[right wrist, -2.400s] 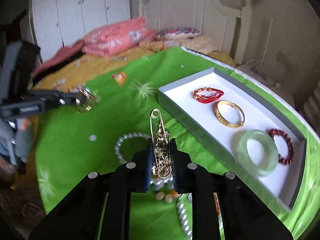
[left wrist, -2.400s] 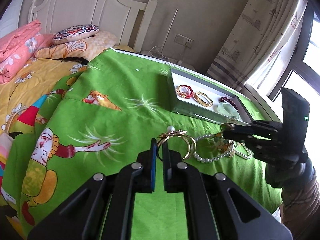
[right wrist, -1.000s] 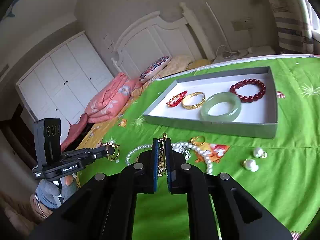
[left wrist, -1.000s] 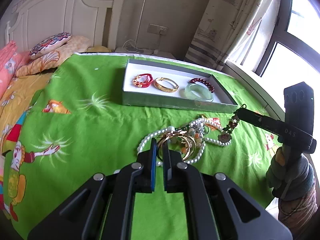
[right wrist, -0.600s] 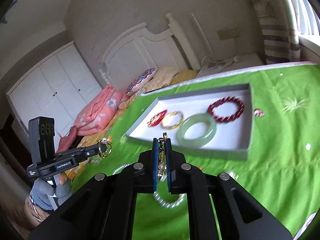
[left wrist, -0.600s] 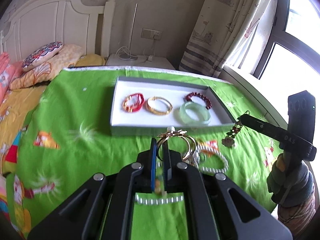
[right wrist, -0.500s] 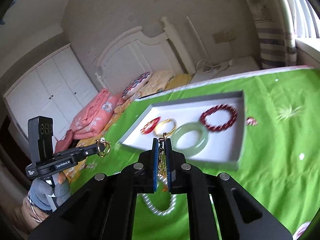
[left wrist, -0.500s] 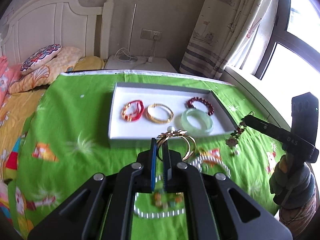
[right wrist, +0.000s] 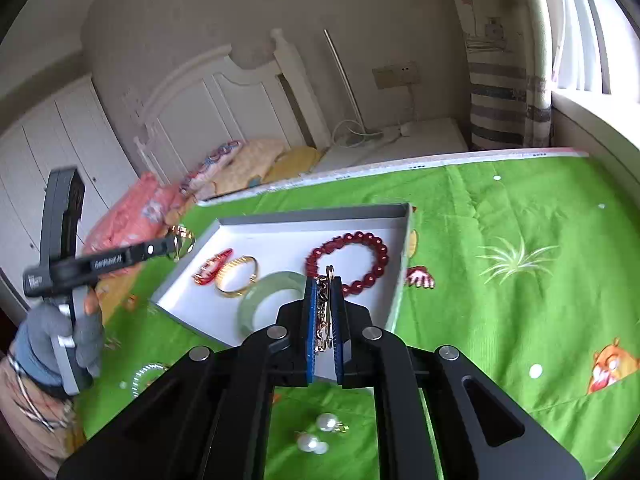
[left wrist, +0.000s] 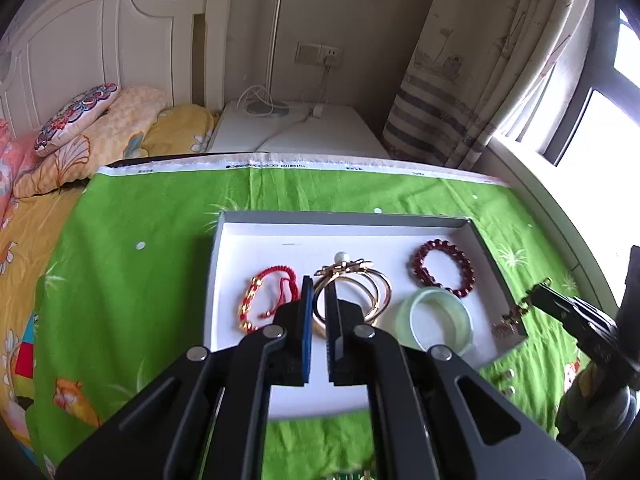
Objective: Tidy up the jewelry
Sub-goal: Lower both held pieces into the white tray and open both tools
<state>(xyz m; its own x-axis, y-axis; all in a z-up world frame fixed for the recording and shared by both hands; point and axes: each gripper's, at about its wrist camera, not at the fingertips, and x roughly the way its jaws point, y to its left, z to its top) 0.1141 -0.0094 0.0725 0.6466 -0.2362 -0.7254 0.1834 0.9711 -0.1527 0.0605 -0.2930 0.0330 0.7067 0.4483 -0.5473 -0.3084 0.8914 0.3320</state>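
Two tools over a grey tray (left wrist: 476,236) on a green bedspread (left wrist: 132,264): left tool (left wrist: 316,292) clamped on gold hoops (left wrist: 360,284), right tool (right wrist: 325,292) pinching a gold brooch (right wrist: 327,280), apparently for adding beside the bracelets there.

Daylight from the window (left wrist: 600,92) blows out the right edge, fisheye curving bends the headboard (left wrist: 100,40), and the gloved hand (right wrist: 60,332) is slightly motion-blurred.
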